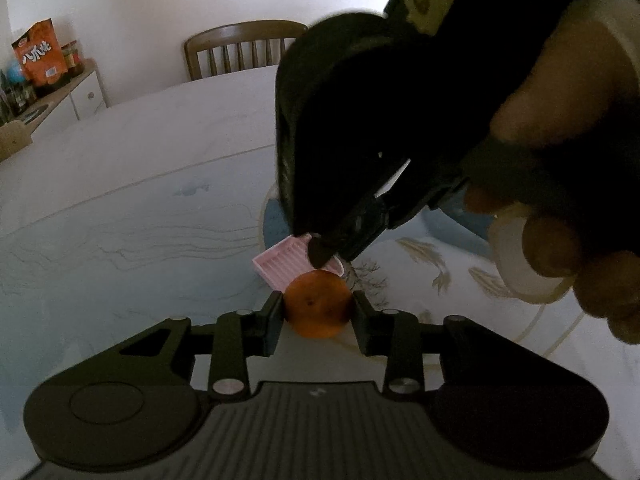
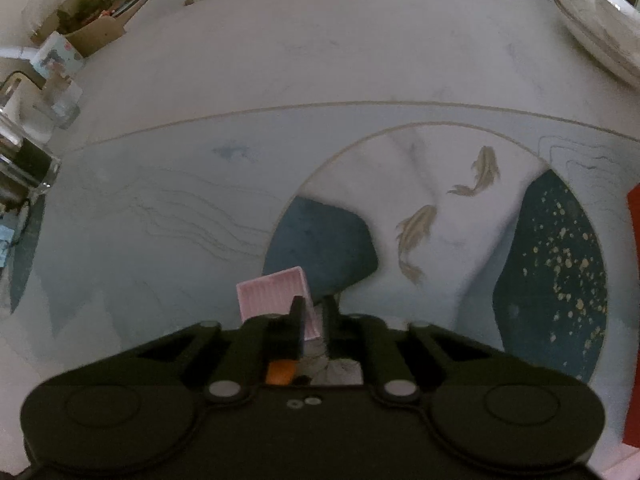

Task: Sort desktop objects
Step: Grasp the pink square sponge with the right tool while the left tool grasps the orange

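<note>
My left gripper point(image 1: 318, 314) is shut on an orange fruit point(image 1: 318, 304) and holds it just in front of a small pink ribbed tray point(image 1: 282, 262). My right gripper point(image 2: 314, 320) is shut on the near wall of the pink tray point(image 2: 272, 294); in the left wrist view its dark body and fingertips point(image 1: 320, 254) reach down onto the tray's edge. A sliver of the orange fruit point(image 2: 280, 372) shows under the right gripper's left finger. The tray looks empty inside.
The table point(image 2: 200, 200) is round, with a painted fish pattern. A stack of plates point(image 2: 600, 28) sits at the far right, glass jars point(image 2: 24, 160) at the left edge. A wooden chair point(image 1: 240, 50) and a cabinet with an orange snack bag point(image 1: 40, 54) stand behind.
</note>
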Available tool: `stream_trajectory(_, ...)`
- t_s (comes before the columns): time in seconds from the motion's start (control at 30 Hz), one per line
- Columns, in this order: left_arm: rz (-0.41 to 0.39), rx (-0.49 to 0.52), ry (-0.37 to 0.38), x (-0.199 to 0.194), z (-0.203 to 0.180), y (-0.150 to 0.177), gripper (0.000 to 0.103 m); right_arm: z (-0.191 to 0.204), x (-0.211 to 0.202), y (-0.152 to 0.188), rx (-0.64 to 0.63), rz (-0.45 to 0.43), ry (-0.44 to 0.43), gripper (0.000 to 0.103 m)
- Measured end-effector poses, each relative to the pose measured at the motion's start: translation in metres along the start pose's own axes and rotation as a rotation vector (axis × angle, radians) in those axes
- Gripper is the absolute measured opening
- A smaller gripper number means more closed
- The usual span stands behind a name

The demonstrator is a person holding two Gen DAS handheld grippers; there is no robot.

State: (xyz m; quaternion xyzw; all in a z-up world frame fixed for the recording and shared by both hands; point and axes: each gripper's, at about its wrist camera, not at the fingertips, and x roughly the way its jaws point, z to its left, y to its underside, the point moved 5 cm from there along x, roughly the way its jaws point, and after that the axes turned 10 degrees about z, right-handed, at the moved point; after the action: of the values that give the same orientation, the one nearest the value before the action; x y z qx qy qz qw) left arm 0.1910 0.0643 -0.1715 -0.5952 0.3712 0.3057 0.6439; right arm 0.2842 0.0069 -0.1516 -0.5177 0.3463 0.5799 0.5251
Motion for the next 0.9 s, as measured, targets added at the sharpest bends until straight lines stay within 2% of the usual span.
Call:
stream_trajectory(0.13,0.001,-0.015,-0.005,-0.002,0.003,0.002,0.034,0.003,-0.005,-0.002,-0.007,-0.011,-0.025,0.035)
stream_trajectory(0.2,0.003,-0.020,-0.008,-0.003,0.004,0.003,0.034,0.006,-0.009,-0.003,-0.013,-0.029,-0.034,0.053)
stream_trajectory(0.23,0.006,-0.022,-0.009,-0.003,0.005,0.004,0.034,0.008,-0.009,-0.004,-0.020,-0.029,-0.039,0.055)
stream_trajectory(0.6,0.009,-0.023,-0.005,-0.005,0.008,0.007,0.034,0.026,0.002,0.000,-0.133,0.002,0.048,0.054)
stream_trajectory(0.73,0.009,-0.025,-0.006,-0.005,0.007,0.007,0.034,0.032,0.005,0.001,-0.181,-0.007,0.100,0.041)
stream_trajectory(0.9,0.009,-0.023,-0.009,-0.004,0.006,0.007,0.034,0.033,0.005,0.003,-0.202,-0.020,0.117,0.040)
